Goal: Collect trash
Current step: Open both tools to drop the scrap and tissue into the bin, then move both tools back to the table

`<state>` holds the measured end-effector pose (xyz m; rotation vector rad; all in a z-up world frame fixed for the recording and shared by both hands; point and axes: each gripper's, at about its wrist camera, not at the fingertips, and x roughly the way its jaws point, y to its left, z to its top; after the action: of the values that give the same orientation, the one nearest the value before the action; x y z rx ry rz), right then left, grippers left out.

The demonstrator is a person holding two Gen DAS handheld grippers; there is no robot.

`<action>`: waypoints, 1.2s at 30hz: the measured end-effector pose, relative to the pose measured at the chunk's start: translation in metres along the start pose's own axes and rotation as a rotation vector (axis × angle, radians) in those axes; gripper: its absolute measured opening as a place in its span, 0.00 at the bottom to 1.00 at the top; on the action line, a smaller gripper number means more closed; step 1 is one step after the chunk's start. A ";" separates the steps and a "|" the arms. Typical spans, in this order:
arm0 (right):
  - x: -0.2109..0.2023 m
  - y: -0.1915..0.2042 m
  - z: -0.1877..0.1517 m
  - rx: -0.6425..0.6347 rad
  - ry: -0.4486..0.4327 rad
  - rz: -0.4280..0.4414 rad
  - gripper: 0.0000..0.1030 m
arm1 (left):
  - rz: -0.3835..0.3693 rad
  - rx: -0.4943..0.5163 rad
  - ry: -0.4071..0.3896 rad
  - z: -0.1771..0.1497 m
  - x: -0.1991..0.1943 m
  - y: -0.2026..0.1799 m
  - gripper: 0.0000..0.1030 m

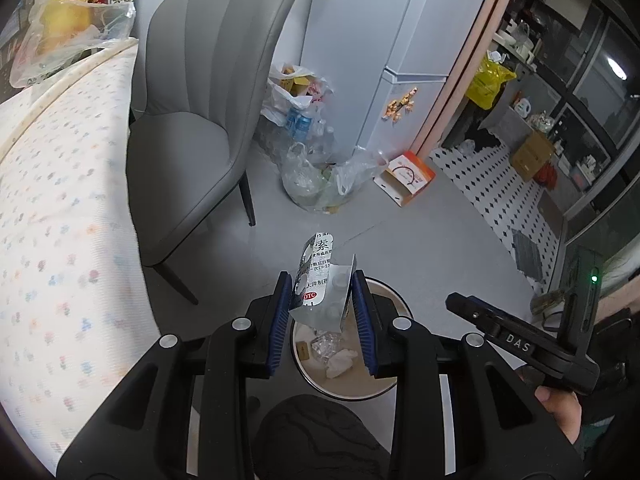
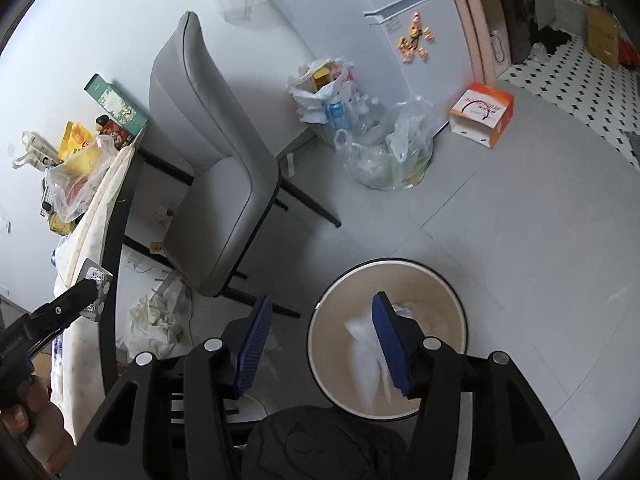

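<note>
The left gripper (image 1: 320, 304), nearest the left wrist lens, has its blue ribbed pads clamped on a crumpled silver foil blister sheet with printed characters (image 1: 318, 280), held above the rim of a round cream waste bin with a dark rim (image 1: 384, 390) that stands on the floor and already holds clear plastic and white tissue scraps. In the right wrist view the right gripper (image 2: 324, 344) hangs with its jaws spread wide and nothing between them, one blue pad over the bin's mouth, where a white crumpled tissue (image 2: 366, 364) lies inside. From the bin, a grey upholstered chair with dark legs (image 2: 216, 184) stands at about ten o'clock on the pale grey tiled floor (image 2: 520, 220). Clear plastic bags stuffed with bottles and wrappers (image 2: 384, 152) sit at twelve o'clock against a white fridge (image 1: 384, 40), with an orange and white cardboard box (image 2: 482, 114) at one o'clock. A table covered in a white cloth with small coloured flowers (image 1: 52, 220) fills the left of the left wrist view. A black and white diamond-tiled floor (image 1: 492, 188) begins beyond a pink door frame (image 1: 460, 80).
</note>
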<state>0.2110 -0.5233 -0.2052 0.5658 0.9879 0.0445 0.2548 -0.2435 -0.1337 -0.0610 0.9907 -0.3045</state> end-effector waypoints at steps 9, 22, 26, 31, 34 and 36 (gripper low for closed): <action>-0.026 -0.022 0.000 0.039 -0.010 0.007 0.55 | -0.042 0.044 0.039 0.000 0.017 -0.031 0.30; -0.072 -0.043 0.004 0.073 -0.083 -0.019 0.62 | -0.140 0.109 0.056 0.002 0.027 -0.074 0.89; -0.071 -0.034 0.003 0.057 -0.088 -0.014 0.72 | -0.127 0.073 0.035 0.003 0.013 -0.056 0.92; -0.074 -0.007 0.000 0.006 -0.110 -0.008 0.88 | -0.081 0.027 -0.022 0.001 -0.018 -0.024 0.94; -0.078 0.013 -0.002 -0.034 -0.126 0.008 0.93 | -0.047 -0.014 -0.067 -0.004 -0.043 0.003 0.94; -0.080 0.029 -0.003 -0.061 -0.135 0.020 0.92 | -0.026 -0.048 -0.090 -0.009 -0.057 0.021 0.94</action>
<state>0.1696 -0.5199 -0.1308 0.5161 0.8473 0.0531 0.2233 -0.2066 -0.0966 -0.1305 0.9080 -0.2992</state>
